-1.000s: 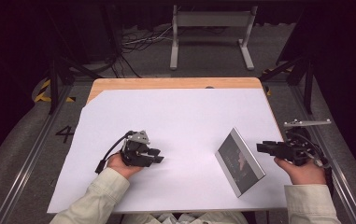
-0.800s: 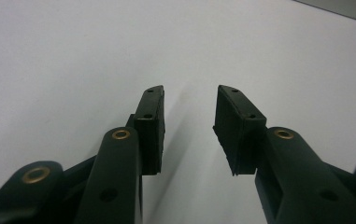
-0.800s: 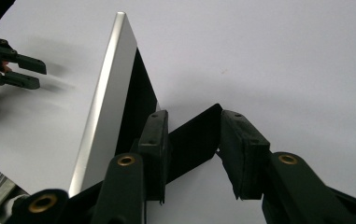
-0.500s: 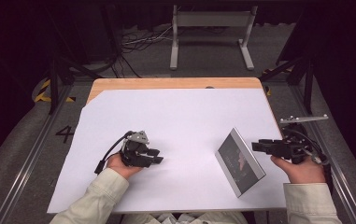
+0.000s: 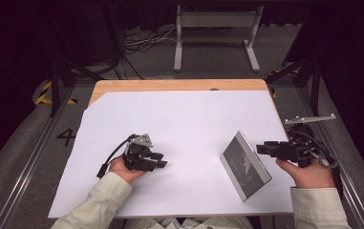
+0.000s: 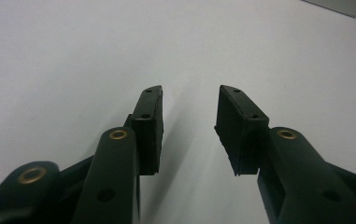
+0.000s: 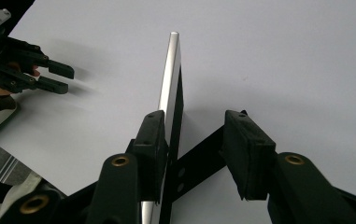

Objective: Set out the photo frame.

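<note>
A silver-edged picture frame (image 5: 244, 164) stands tilted on its black back strut (image 7: 199, 154) at the right of the white table (image 5: 184, 119). My right gripper (image 5: 261, 149) reaches its right edge from the right. In the right gripper view the frame's thin edge (image 7: 172, 79) runs just inside one pad of that gripper (image 7: 194, 116), while the other pad stands clear of it. Those jaws have just been opening, with the frame and strut between them. My left gripper (image 5: 160, 160) rests low at centre-left. In its own view the left gripper (image 6: 189, 93) has just been opening, with nothing between its jaws.
A wooden table edge (image 5: 170, 85) shows past the white sheet at the back. A metal stand (image 5: 215, 28) and cables lie on the floor beyond. Rails (image 5: 323, 157) run along both sides of the table. My left gripper (image 7: 66, 80) appears far left in the right gripper view.
My right gripper has edged left toward the frame and risen slightly. The frame and the left hand have stayed put.
</note>
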### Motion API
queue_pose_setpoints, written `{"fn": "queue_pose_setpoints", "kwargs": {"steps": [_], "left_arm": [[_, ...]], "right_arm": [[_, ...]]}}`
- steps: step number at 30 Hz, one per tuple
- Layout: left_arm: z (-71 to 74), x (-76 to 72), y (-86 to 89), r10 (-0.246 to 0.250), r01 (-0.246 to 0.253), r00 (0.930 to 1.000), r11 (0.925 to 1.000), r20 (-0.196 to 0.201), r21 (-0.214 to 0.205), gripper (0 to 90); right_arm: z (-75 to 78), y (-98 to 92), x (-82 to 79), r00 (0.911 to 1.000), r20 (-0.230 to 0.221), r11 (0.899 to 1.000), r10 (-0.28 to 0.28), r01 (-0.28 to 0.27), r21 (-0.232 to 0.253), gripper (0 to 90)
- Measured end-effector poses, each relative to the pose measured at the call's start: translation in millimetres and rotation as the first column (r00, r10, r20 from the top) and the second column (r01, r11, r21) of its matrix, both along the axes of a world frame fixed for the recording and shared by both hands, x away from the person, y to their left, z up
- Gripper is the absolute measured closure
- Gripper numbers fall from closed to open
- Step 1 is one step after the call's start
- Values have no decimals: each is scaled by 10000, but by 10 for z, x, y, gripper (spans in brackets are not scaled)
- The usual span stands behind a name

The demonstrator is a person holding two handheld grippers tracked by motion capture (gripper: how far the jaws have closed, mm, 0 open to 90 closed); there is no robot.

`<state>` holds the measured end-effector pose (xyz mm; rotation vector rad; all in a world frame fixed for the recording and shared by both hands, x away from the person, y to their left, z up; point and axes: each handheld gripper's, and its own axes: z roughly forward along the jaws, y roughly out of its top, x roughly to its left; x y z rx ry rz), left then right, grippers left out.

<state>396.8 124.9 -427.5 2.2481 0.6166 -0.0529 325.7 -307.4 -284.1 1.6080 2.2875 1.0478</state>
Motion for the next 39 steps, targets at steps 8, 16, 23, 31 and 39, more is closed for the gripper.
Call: {"fn": "queue_pose_setpoints", "kwargs": {"steps": [8,16,23,31,39], "left_arm": [[-4,2,-2,3,-3,10000,10000,-33,2,615],[-7,6,0,-19,19,10000,10000,-38,3,611],[-12,9,3,15,-16,10000,10000,-89,-13,608],[-11,5,-1,-15,15,10000,10000,-62,-10,604],[-14,12,1,24,-24,10000,10000,-94,10,594]], "right_arm": [[84,81,28,9992,-340,9996,203,-210,-213,588],[97,175,88,9958,-788,9973,469,-511,-527,585],[72,217,149,9914,-1218,9959,487,-576,-704,581],[23,258,179,9851,-1660,9928,441,-617,-1023,576],[-14,288,193,9815,-1850,9910,499,-718,-1133,571]]}}
